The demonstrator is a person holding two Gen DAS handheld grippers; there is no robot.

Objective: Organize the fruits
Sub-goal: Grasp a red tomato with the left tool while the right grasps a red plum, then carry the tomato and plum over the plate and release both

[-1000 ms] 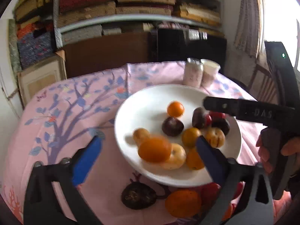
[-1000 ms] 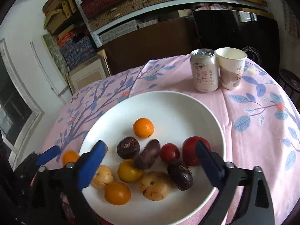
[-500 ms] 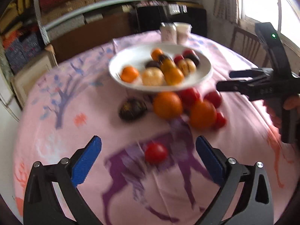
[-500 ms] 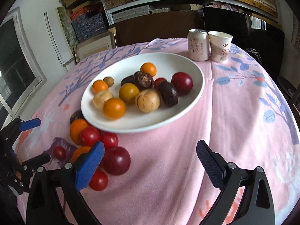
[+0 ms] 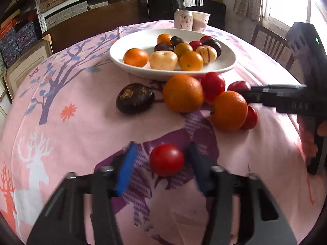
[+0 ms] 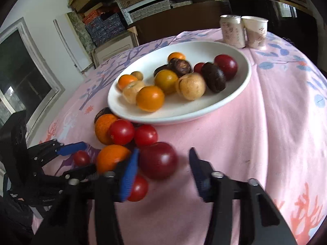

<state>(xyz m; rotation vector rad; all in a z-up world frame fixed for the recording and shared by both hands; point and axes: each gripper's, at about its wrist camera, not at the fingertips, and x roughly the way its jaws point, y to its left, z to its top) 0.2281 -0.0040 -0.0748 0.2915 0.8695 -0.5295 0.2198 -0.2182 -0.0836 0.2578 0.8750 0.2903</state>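
Both tools lower, closing: left (image 5: 161, 163) astride tomato (image 5: 166, 159), right (image 6: 163, 163) astride plum (image 6: 158, 160), ungripped.

A round table under a pink tablecloth (image 5: 85, 126) carries a white plate (image 5: 224, 61), a can (image 5: 183, 21) and a paper cup (image 5: 200, 21) far beyond the fingers; loose oranges, tomatoes and a dark fruit (image 5: 134, 101) lie just ahead.
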